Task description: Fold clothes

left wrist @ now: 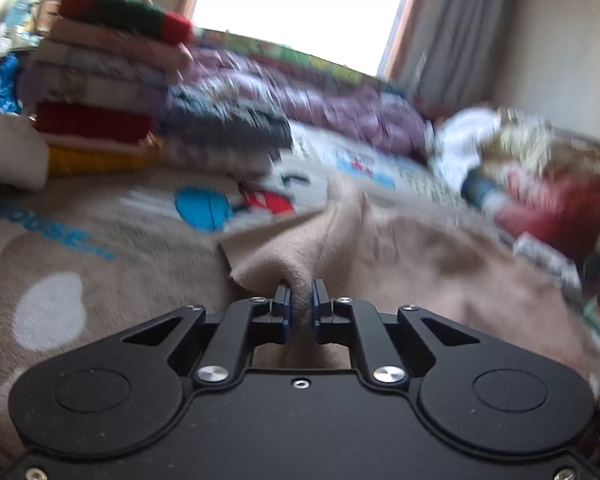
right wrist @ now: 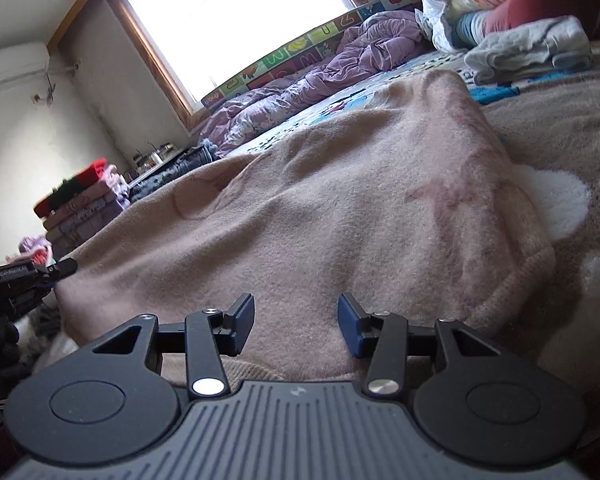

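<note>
A pinkish-beige fleece garment (left wrist: 400,248) lies spread on the bed. My left gripper (left wrist: 300,300) is shut on a bunched fold of its edge, and the cloth rises in a ridge from the pinch. In the right wrist view the same garment (right wrist: 340,200) fills the middle. My right gripper (right wrist: 296,320) stands open low over its near hem, with its pads apart and nothing pinched. The left gripper (right wrist: 66,266) shows at the left edge of that view, at the garment's left corner.
A tall stack of folded clothes (left wrist: 112,80) stands at the back left, seen also as the stack (right wrist: 80,204). A purple duvet (right wrist: 320,76) lies under the window. A heap of unfolded clothes (left wrist: 540,184) sits at the right. A cartoon-print blanket (left wrist: 100,240) covers the bed.
</note>
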`<state>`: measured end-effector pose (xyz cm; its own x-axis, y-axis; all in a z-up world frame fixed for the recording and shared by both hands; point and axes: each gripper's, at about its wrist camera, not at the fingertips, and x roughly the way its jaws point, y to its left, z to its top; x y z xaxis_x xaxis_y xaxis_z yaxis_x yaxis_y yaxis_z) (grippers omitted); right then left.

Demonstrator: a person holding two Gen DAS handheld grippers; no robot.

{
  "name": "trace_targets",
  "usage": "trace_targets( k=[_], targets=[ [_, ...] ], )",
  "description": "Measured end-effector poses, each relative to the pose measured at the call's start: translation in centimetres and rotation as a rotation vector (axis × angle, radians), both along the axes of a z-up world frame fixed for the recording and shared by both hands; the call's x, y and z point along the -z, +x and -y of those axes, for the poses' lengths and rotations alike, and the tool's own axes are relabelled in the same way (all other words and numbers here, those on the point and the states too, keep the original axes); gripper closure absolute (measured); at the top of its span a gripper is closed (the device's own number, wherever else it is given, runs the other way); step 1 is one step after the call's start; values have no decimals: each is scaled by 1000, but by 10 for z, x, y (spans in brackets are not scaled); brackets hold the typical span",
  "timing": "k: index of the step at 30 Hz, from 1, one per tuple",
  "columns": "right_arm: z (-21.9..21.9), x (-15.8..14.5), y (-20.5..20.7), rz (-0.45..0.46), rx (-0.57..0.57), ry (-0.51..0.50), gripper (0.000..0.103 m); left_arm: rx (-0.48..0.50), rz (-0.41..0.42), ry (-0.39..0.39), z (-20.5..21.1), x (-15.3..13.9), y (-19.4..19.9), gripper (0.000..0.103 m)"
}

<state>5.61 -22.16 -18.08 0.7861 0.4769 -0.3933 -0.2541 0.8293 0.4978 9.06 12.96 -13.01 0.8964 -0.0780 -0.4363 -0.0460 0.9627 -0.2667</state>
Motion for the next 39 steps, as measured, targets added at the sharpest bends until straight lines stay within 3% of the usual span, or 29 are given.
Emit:
trace_targets(
  k=[2,3,4,6,13,16,21,26,30,32,39],
  targets=[
    [-11,-5,-3,14,2,-68,54,6,-32,-15,-3,6,-1,93],
    [-16,-8,-4,25,-4,-101,53,8,-42,-35,-7,8,-2,85],
    [-23,-11,-6,39,-14,-135,53,7,-42,-78,-14,7,-6,70],
    [-39,-18,-11,82,-46,-212,53,-28,-23,-185,-31,7,-16,56],
    [-131,-45,-46,329,-328,-481,51,-124,0,-657,-92,27,-21,55],
    [-167,-50,-58,398,-449,-543,50,-125,-11,-797,-106,37,-3,55],
    [-190,-74,-51,408,-516,-500,50,-130,-76,-812,-117,42,32,53],
    [-202,-131,14,367,-510,-429,49,-116,-120,-747,-121,44,48,44],
    [-240,-167,86,311,-586,-493,45,-68,-143,-692,-114,43,45,42],
    [-268,-174,122,258,-652,-572,45,-40,-143,-670,-112,42,44,41],
    [-359,-153,195,25,-868,-776,45,-8,-124,-730,-125,52,37,40]
  ],
)
